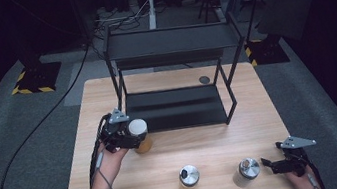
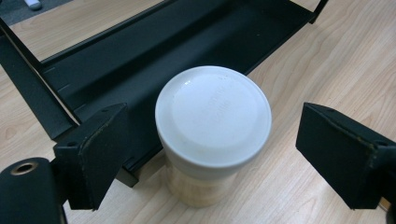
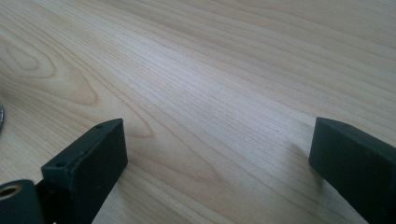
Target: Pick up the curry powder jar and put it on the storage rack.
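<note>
Wide-open left hand-held gripper (image 2: pixel 210 158) astride white-lidded jar (image 2: pixel 212 119), pads clear of it

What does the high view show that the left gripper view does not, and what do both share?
High view alone: two metal-lidded jars at the table's near edge, with the right hand-held gripper beside them. Left gripper view alone: clear gaps between the black pads and the white lid. Both share: the white-lidded jar, the black shelf rack and the wooden table.
</note>
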{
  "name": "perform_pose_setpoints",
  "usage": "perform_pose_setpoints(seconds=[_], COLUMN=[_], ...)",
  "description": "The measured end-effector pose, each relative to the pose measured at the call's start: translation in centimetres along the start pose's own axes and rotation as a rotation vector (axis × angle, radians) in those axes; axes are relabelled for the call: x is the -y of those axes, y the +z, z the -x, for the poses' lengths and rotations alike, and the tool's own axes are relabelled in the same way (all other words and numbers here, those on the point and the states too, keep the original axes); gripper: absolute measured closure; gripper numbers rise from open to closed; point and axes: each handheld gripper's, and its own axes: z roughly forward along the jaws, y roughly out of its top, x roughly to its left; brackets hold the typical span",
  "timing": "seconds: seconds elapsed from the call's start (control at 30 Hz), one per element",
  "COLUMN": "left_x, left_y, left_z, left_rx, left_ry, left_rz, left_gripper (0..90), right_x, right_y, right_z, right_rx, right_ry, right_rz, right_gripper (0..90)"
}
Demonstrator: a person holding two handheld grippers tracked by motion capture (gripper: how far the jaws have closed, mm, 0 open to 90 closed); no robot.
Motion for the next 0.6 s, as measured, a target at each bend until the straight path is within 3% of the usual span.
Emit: perform_pose_setpoints(seconds=[0.33, 0.5, 0.6], left_x=[-0.5, -0.7, -0.7], left_y=[1.3, 1.8, 1.9], left_z=[-0.4, -0.6, -1.0], left_rx=[0.010, 0.007, 0.028], left_ry=[-0.001, 0.002, 0.004], left_rz=[-0.041, -0.046, -0.049], left_gripper=[14.0, 22.3, 27.3], right_x=[0.0, 0.0, 0.0], right_y=[0.0, 0.0, 0.0], right_z=[0.0, -0.1, -0.1], right_rx=[0.005, 0.007, 0.007], right_ry=[0.003, 0.005, 0.005], right_rz=[0.000, 0.000, 0.000], right_gripper=[4.4, 4.4, 4.4])
